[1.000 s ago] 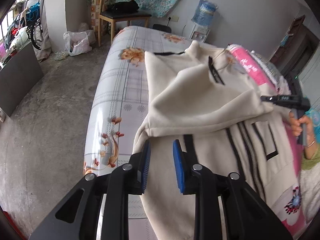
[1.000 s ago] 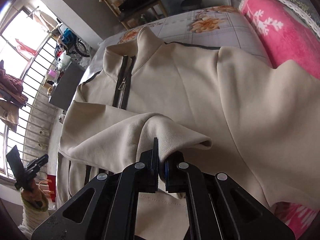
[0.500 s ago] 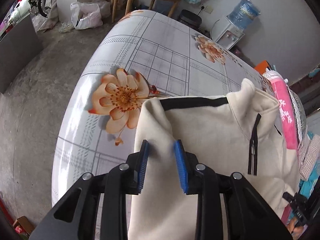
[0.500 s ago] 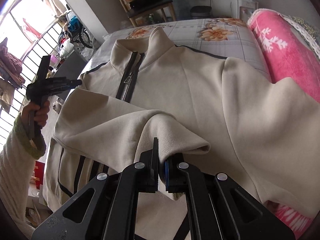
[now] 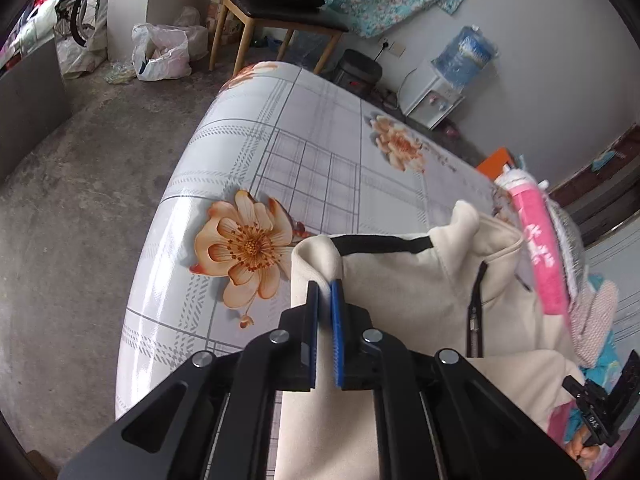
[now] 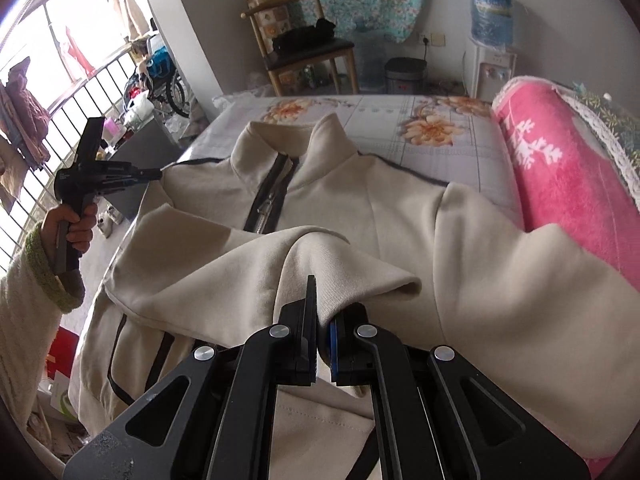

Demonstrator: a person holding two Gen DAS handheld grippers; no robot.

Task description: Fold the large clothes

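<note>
A cream zip jacket (image 6: 360,200) with black trim lies front up on the bed, collar toward the far end. My left gripper (image 5: 325,286) sits at the jacket's (image 5: 400,292) left shoulder corner by the black seam. Its jaws are closing with a fold of shoulder cloth pinched between the blue pads. The right wrist view shows this gripper (image 6: 154,175) at the jacket's left edge, held by a hand in a cream sleeve. My right gripper (image 6: 322,300) is shut on the ribbed cuff (image 6: 360,276) of a sleeve, which is drawn across the jacket's chest.
The bed's flowered sheet (image 5: 320,160) is bare beyond the collar. A rolled pink blanket (image 6: 568,184) lies along the jacket's right side. A wooden chair (image 6: 304,48), a bin and a water dispenser (image 6: 492,52) stand past the bed. Concrete floor (image 5: 80,200) lies on the left.
My left gripper travelled from the jacket's lower part up to the shoulder corner and its jaws came together on the cloth. The right gripper rose a little, still holding the cuff.
</note>
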